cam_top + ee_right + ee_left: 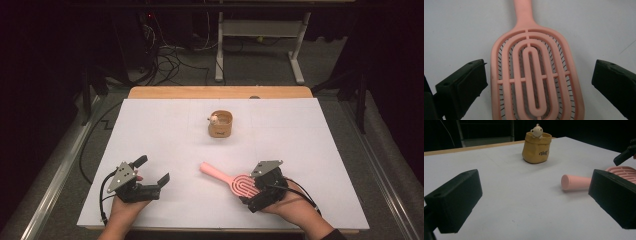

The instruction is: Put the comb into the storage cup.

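A pink vented hairbrush (231, 180) lies flat on the white table sheet (150, 130), handle pointing up and left. My right gripper (248, 190) hovers over its head, open, one jaw on each side of the brush head (534, 80) without touching it. My left gripper (152, 170) rests at the front left, open, with nothing between its jaws. From the left gripper view the brush handle end (574, 182) shows beside the right jaw. A small tan pot (220, 124) with a tiny figure on its rim stands mid-table (536, 147).
The wooden table edge (220, 92) runs along the back. Beyond it stand a desk frame (260, 45) and loose cables (170, 60) on the floor. Bare white sheet lies between the grippers and the pot.
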### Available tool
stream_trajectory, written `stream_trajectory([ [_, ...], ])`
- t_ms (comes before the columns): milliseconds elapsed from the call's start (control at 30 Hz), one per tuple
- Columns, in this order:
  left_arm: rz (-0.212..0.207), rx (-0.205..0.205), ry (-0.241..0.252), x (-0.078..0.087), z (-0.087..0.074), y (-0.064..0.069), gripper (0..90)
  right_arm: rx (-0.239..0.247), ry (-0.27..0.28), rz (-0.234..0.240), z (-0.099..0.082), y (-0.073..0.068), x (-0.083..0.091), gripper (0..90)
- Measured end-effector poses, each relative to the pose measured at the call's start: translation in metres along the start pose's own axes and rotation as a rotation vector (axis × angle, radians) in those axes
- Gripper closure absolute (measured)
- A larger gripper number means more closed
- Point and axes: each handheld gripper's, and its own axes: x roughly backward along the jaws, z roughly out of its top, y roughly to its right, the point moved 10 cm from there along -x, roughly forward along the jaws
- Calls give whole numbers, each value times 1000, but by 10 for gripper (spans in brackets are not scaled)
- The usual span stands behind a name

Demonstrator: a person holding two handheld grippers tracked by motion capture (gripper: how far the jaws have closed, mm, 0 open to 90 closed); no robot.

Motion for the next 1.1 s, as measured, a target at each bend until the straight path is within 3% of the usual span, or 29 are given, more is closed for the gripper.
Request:
stream_trajectory([
  [367,0,2,1,0,0,0,0,55,-87,16,-2,1,-4,20],
  [500,1,2,1,0,0,0,0,54,-112,25,-3,0,-4,51],
  [667,0,2,1,0,0,1,0,58,-129,53,-5,-2,-6,85],
  [1100,0,0,0,0,-1,1,0,112,-164,54,-5,-2,-6,184],
])
